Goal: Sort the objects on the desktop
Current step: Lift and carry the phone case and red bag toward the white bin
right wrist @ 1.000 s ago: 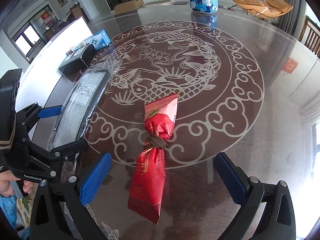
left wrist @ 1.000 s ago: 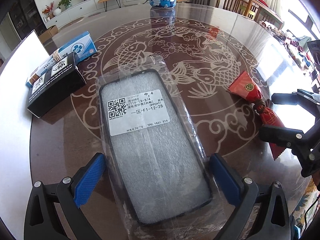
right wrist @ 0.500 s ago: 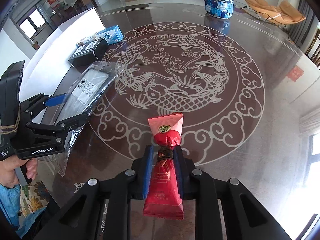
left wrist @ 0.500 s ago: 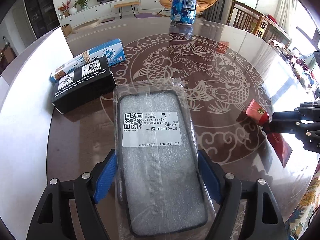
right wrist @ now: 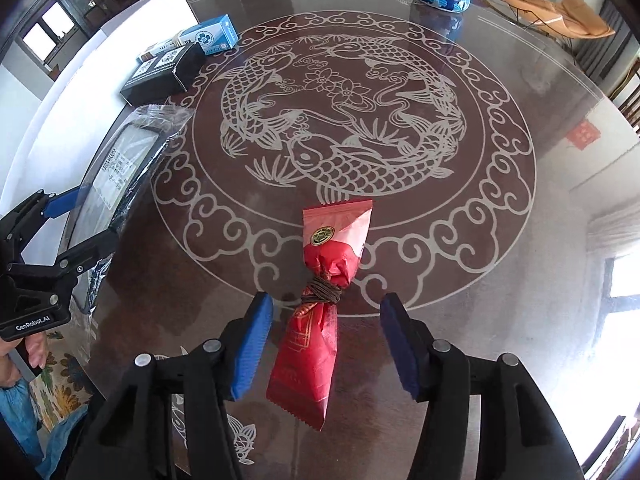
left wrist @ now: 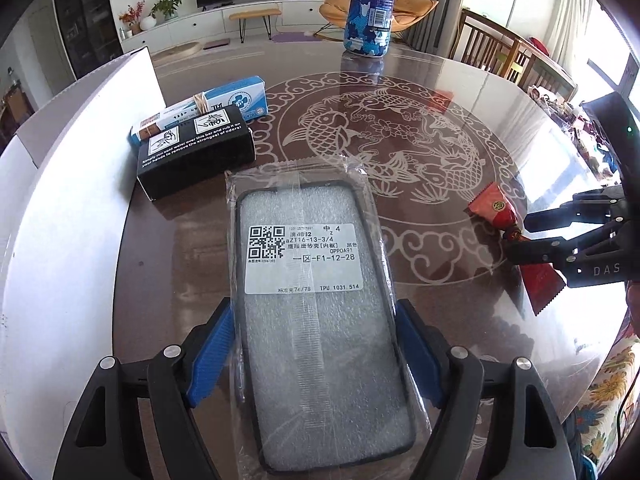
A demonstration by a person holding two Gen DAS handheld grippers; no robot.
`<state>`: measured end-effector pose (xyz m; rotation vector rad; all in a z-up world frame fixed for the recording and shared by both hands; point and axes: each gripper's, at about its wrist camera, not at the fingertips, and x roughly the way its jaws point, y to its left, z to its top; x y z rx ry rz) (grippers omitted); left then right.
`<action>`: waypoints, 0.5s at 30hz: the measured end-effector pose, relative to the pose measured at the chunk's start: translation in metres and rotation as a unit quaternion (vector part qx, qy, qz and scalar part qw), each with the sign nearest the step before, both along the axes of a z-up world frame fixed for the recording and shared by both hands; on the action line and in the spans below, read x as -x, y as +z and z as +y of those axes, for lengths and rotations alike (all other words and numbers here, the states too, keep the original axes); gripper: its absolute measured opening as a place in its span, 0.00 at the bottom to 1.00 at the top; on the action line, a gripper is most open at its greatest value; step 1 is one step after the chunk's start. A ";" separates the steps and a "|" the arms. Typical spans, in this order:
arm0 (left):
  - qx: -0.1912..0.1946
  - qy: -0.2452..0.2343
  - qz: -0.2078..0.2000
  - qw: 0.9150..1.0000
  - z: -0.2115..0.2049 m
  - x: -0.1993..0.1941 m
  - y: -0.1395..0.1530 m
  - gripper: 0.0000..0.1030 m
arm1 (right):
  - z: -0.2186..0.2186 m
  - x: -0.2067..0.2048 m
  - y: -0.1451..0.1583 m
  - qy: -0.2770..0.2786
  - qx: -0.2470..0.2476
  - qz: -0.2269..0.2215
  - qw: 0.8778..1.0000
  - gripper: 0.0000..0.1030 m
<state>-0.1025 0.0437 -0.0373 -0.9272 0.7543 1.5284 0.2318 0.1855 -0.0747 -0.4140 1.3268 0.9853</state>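
On the round, glossy brown bench (left wrist: 500, 92) with its pale carp inlay, a black-rimmed phone case sealed in a clear plastic sleeve (left wrist: 316, 292) is gripped across its width by the left claw (left wrist: 316, 356), whose blue pads (left wrist: 212, 352) are pressed against both long edges; the far end of the case is seen pointing toward the inlay. Beyond that end, close by, a black rectangular box with white lettering (left wrist: 196, 152) is found, and a blue-and-white carton bound with a rubber band (left wrist: 208, 104) is lying against its far side. A white board (left wrist: 68, 184) is laid along the left rim of the bench. Farther off, a tall blue-and-white patterned can (left wrist: 370, 8) is standing upright near the far edge.

Well to the right of the case, a red foil packet tied at its waist with brown cord (right wrist: 320, 300) is lying on the bench. It is straddled by the right claw (right wrist: 326, 340), whose jaws have just been opening: the blue pads (right wrist: 250, 348) are now held clear of the packet on both sides, so the packet is released. A person's hand (right wrist: 24, 356) is seen on the left claw's handle.
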 end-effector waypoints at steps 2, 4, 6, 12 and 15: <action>0.000 0.000 0.000 1.000 0.000 0.001 0.000 0.74 | 0.008 0.002 -0.007 0.005 0.008 0.004 1.000 0.56; -0.001 0.002 -0.002 1.000 -0.002 0.003 0.000 0.74 | 0.012 0.005 -0.004 0.009 0.006 -0.009 1.000 0.29; -0.002 0.004 -0.005 1.000 -0.004 0.005 0.001 0.74 | 0.013 0.009 0.000 0.017 0.011 -0.017 1.000 0.19; -0.033 0.016 -0.037 0.999 -0.014 0.022 0.031 0.74 | 0.013 0.009 0.051 0.029 -0.016 -0.050 0.998 0.19; -0.063 0.022 -0.056 0.996 -0.022 0.034 0.062 0.74 | 0.029 0.011 0.095 0.033 -0.051 -0.067 0.996 0.19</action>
